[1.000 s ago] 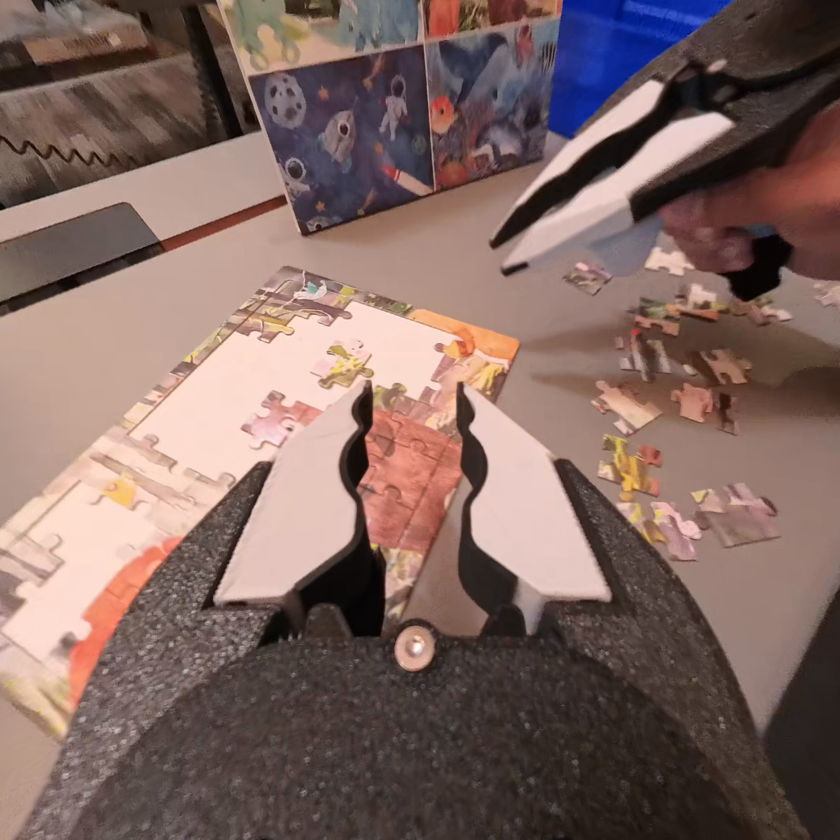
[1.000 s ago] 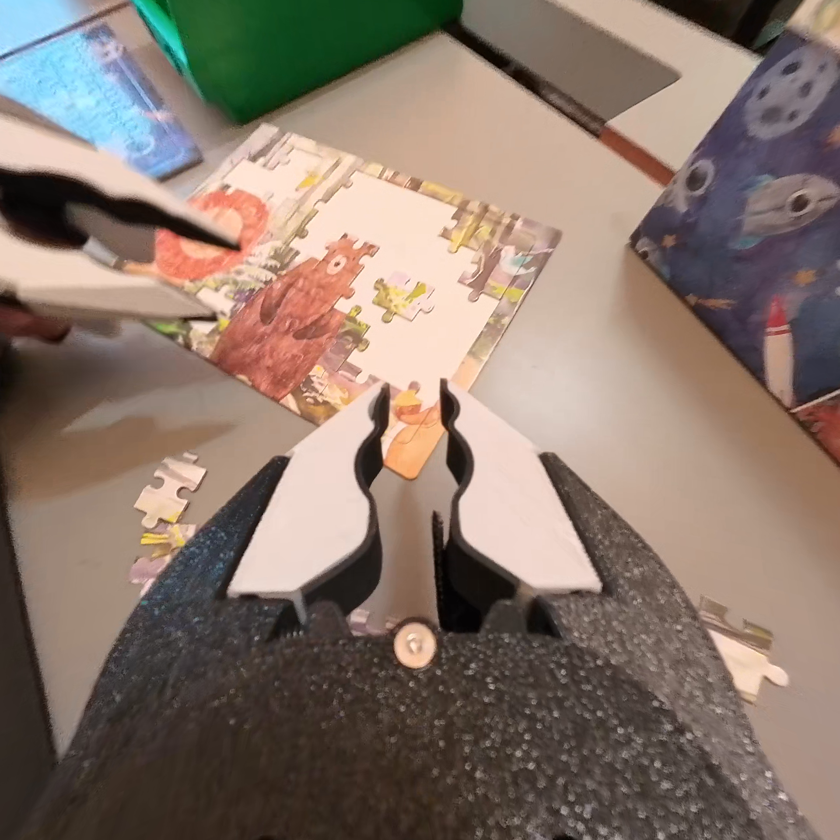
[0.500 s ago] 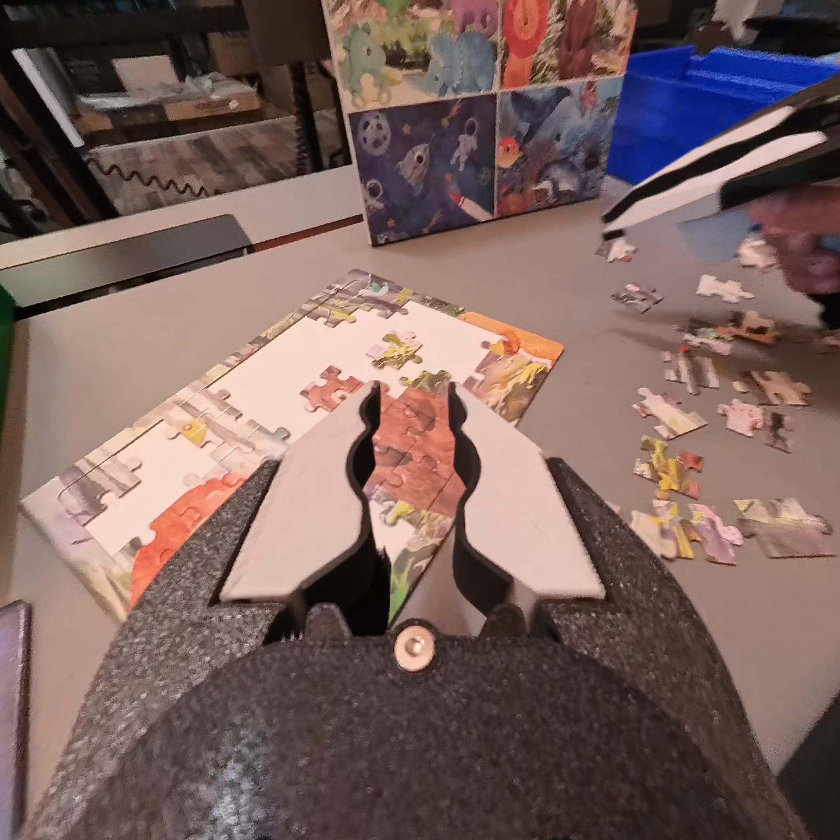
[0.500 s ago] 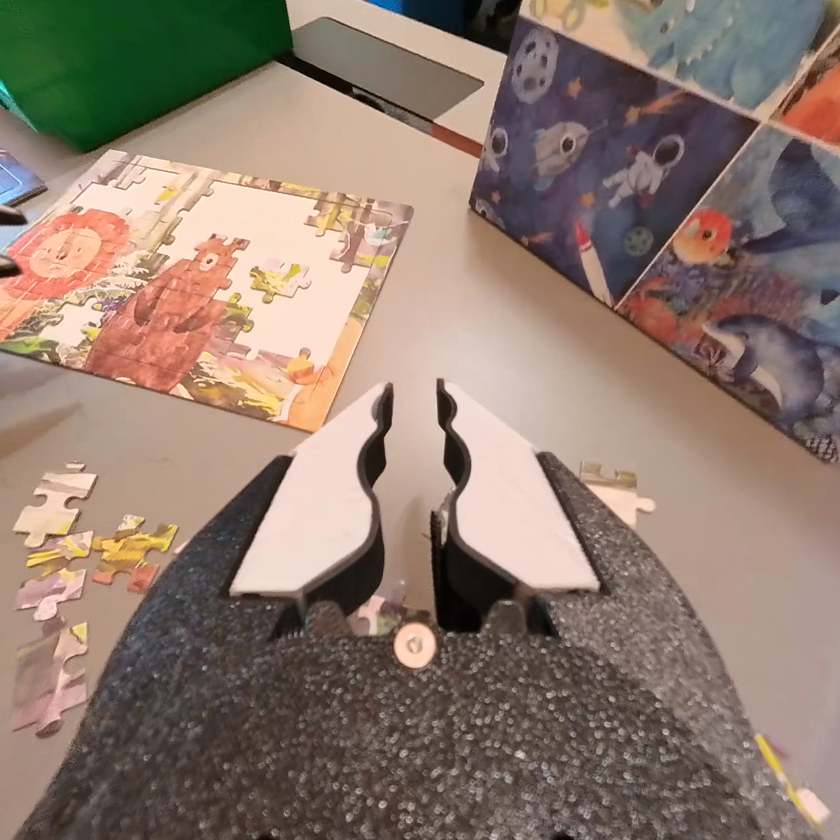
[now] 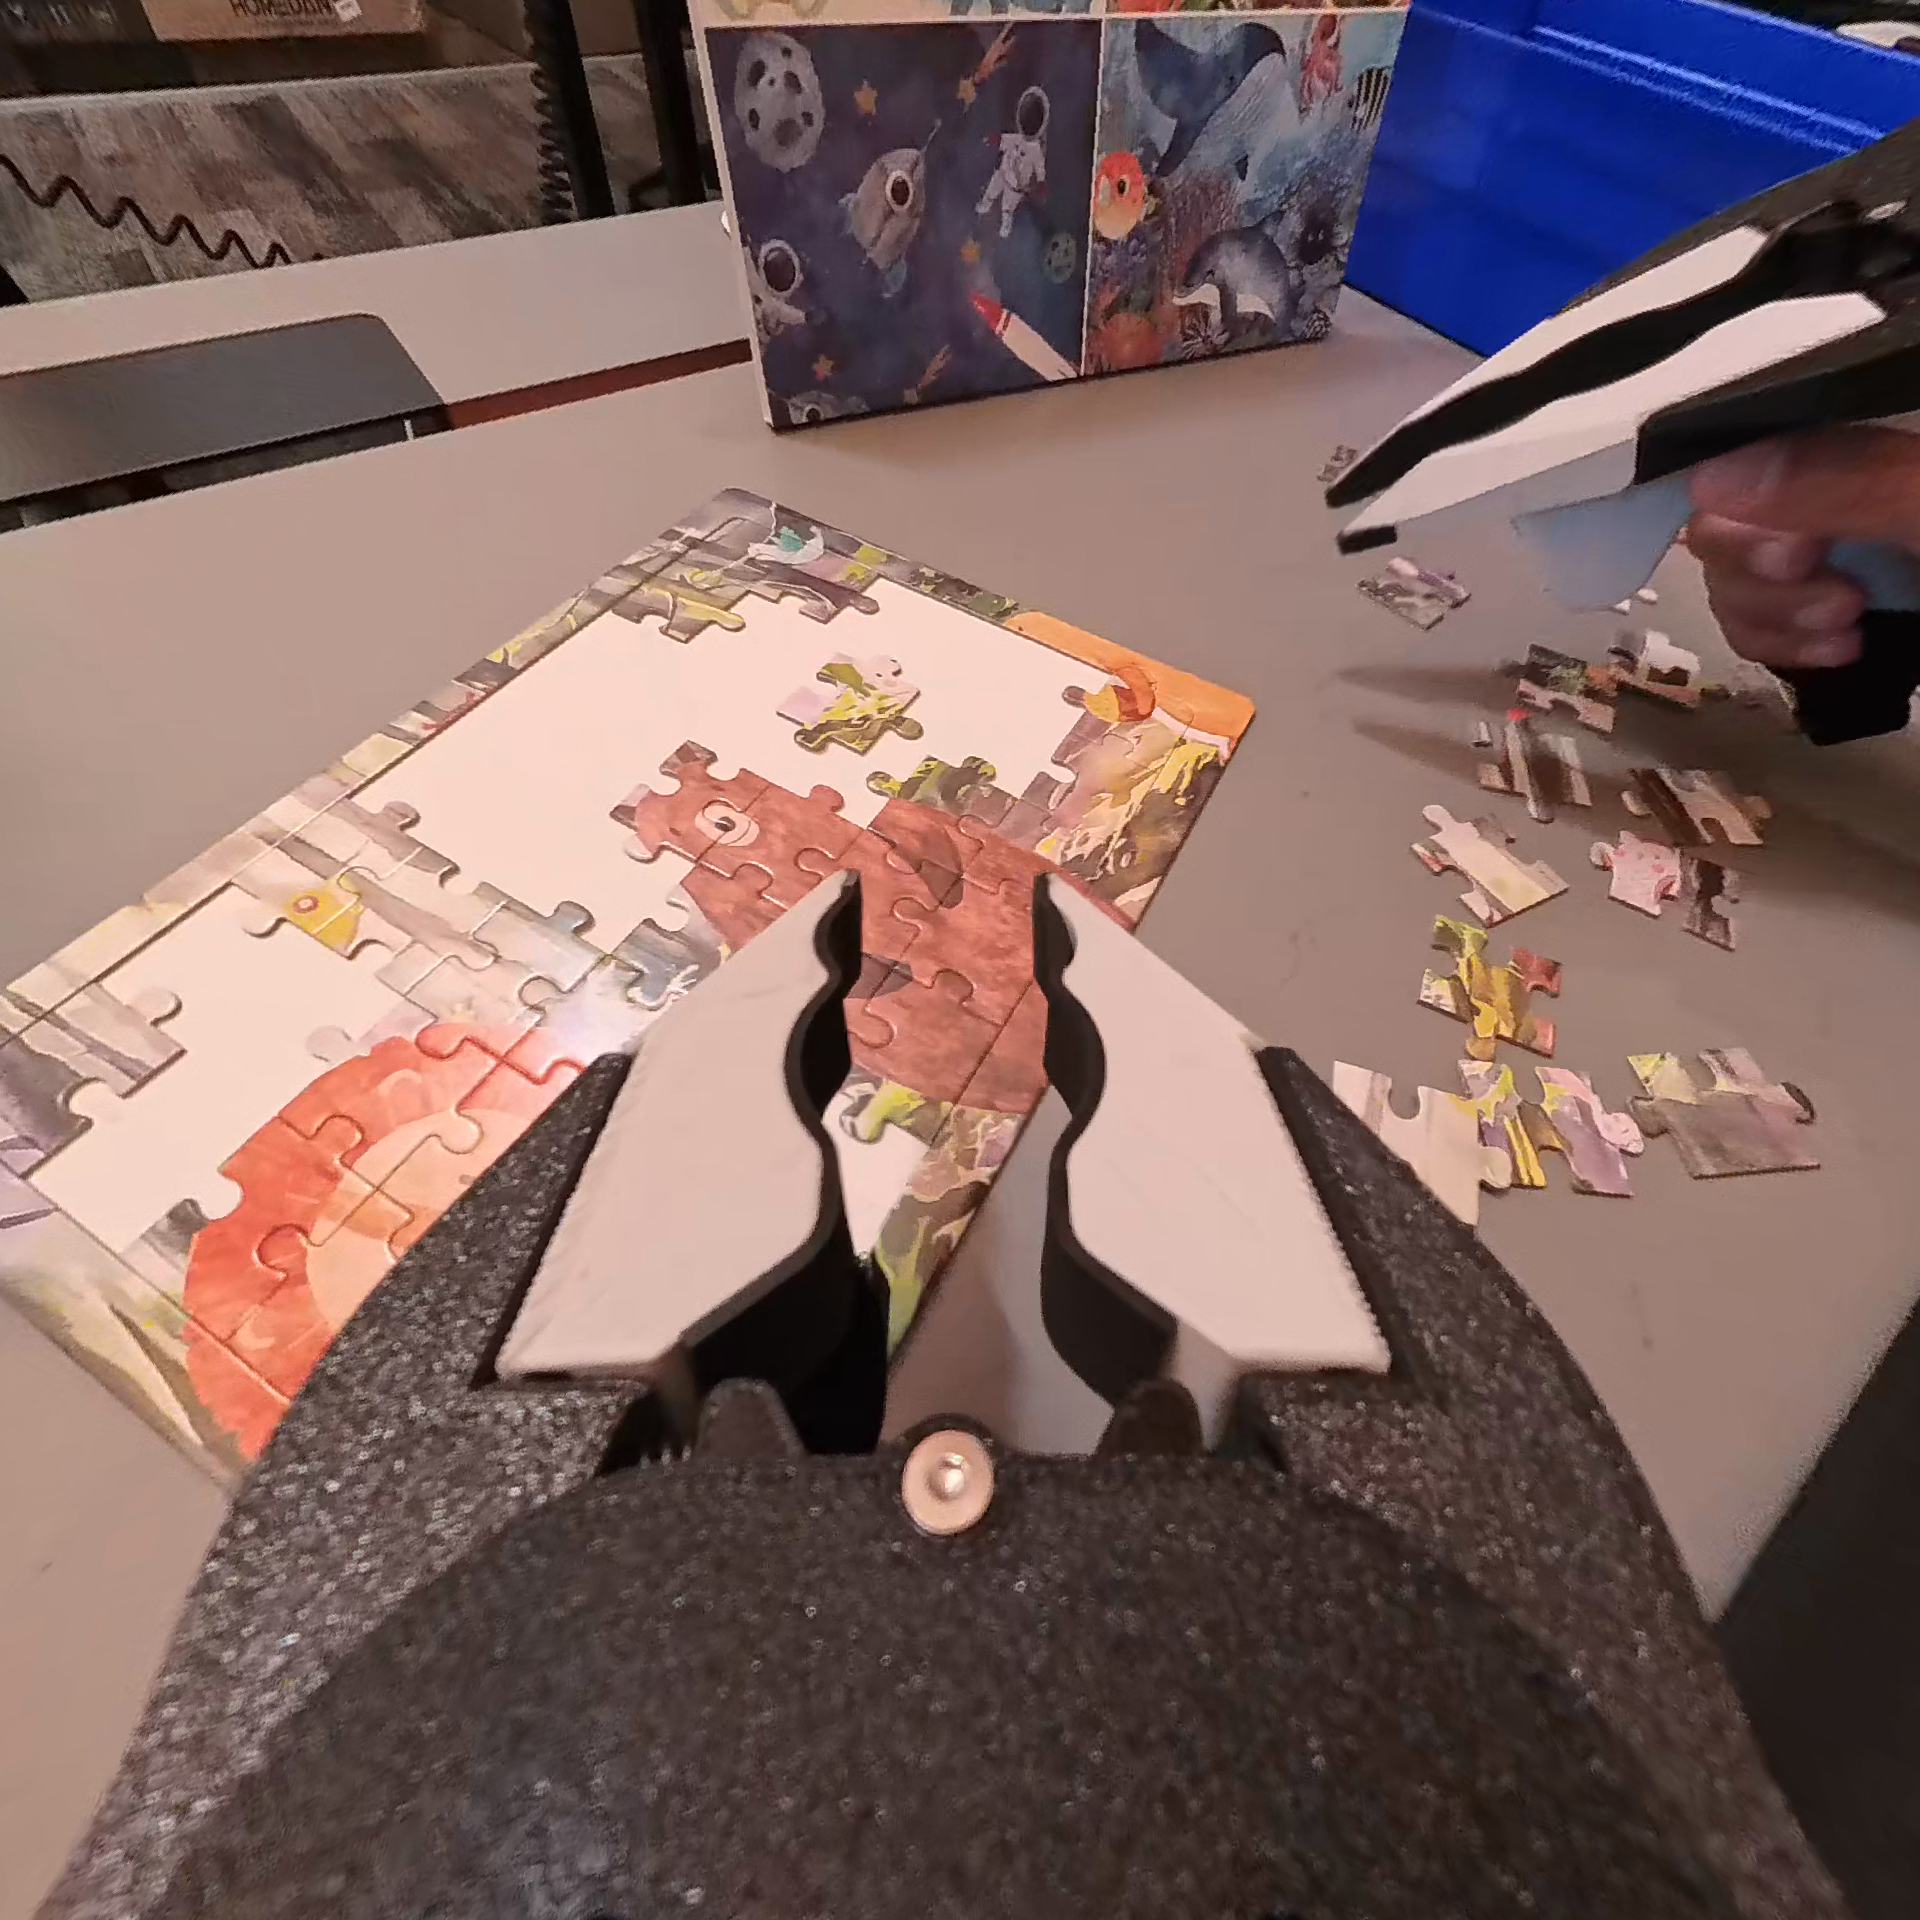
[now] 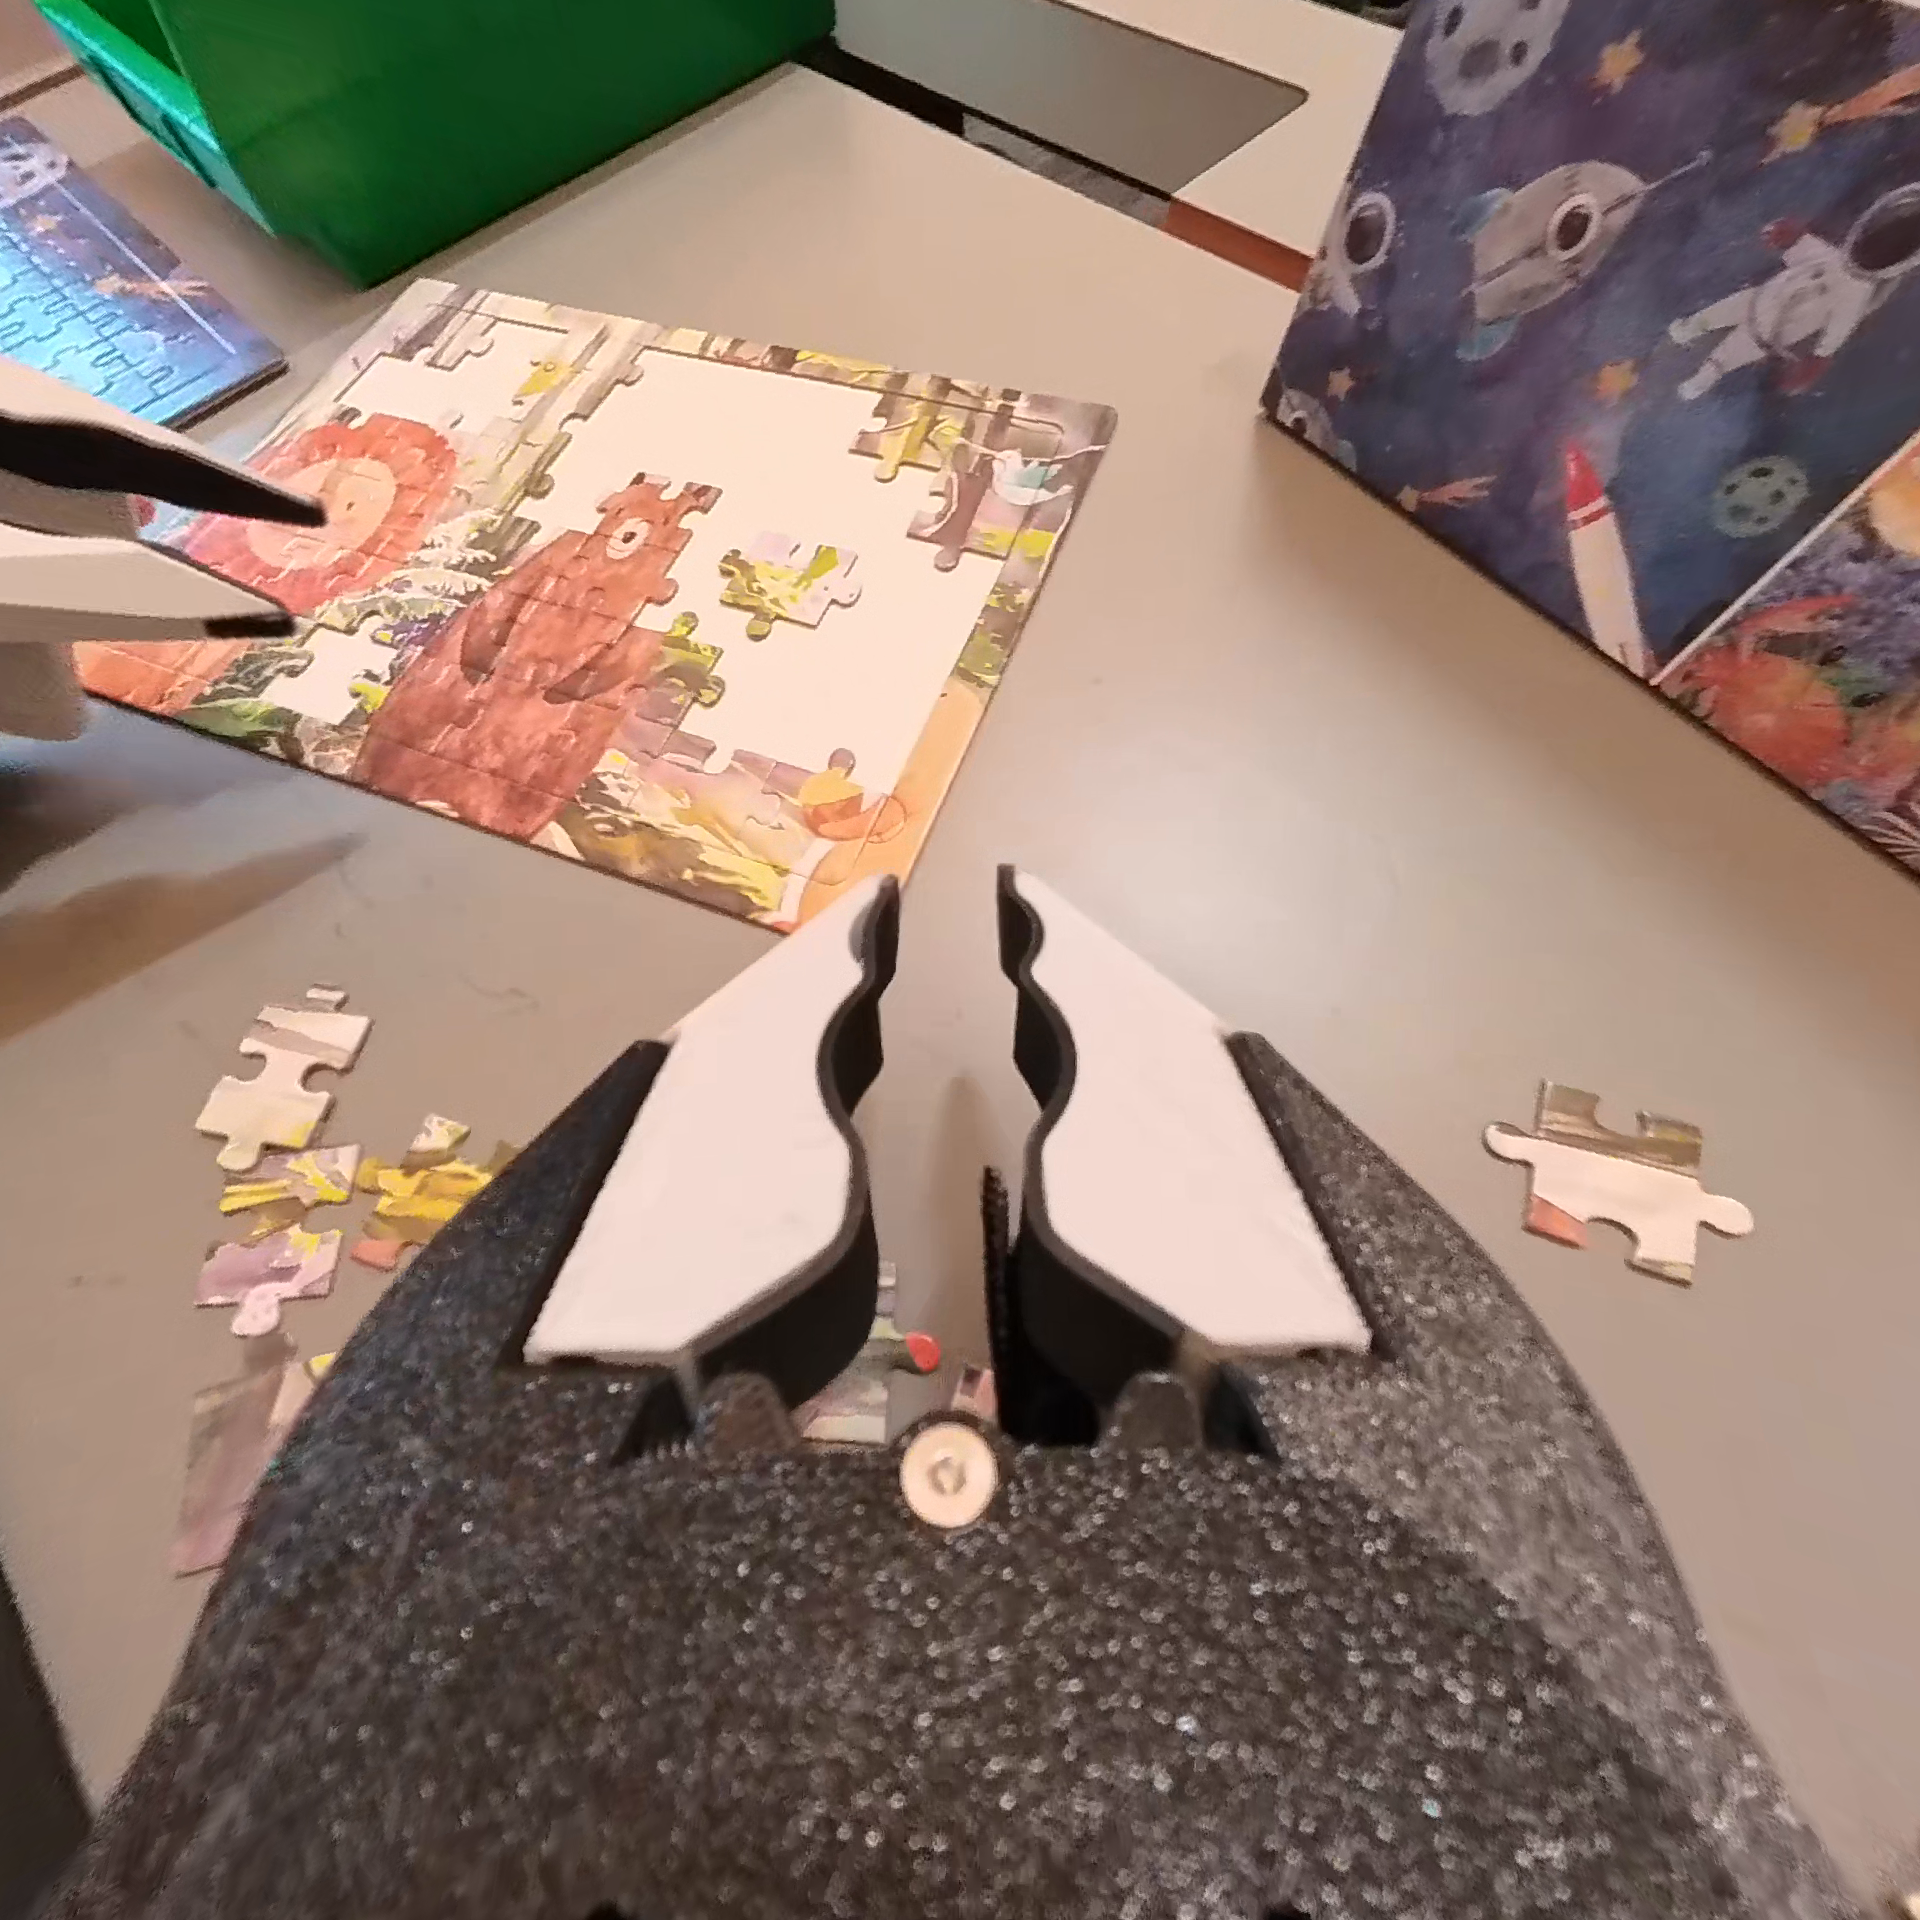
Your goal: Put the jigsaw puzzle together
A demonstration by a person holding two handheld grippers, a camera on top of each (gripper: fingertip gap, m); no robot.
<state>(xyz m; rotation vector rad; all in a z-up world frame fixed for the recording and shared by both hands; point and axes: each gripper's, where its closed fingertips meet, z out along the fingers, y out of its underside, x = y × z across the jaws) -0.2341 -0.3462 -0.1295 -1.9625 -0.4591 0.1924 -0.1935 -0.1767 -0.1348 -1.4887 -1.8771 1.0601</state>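
A partly assembled jigsaw puzzle (image 5: 520, 748) with an orange lion and a brown bear lies flat on the grey table. It also shows in the right wrist view (image 6: 748, 436). One loose piece (image 5: 852, 701) lies in its white unfilled area. My left gripper (image 5: 945, 883) is open and empty above the bear. My right gripper (image 6: 948, 883) is open and empty over bare table just off the puzzle's orange corner. Several loose pieces (image 5: 1496, 987) are scattered to the right of the puzzle. A single pale piece (image 6: 1616, 1179) lies right of my right gripper.
The illustrated puzzle box (image 5: 1039, 208) stands upright behind the puzzle. A blue bin (image 5: 1610, 156) sits behind the loose pieces. A green bin (image 6: 468, 104) and a dark blue finished puzzle (image 6: 94, 291) lie beyond the puzzle's far side. A hand (image 5: 1787, 582) holds the right gripper. The left gripper's tips are roughly 20 cm from the right gripper's.
My right gripper moved off the puzzle's corner toward the box, then settled over bare table near the loose pieces. My left gripper drew back slightly over the bear. Both stayed open.
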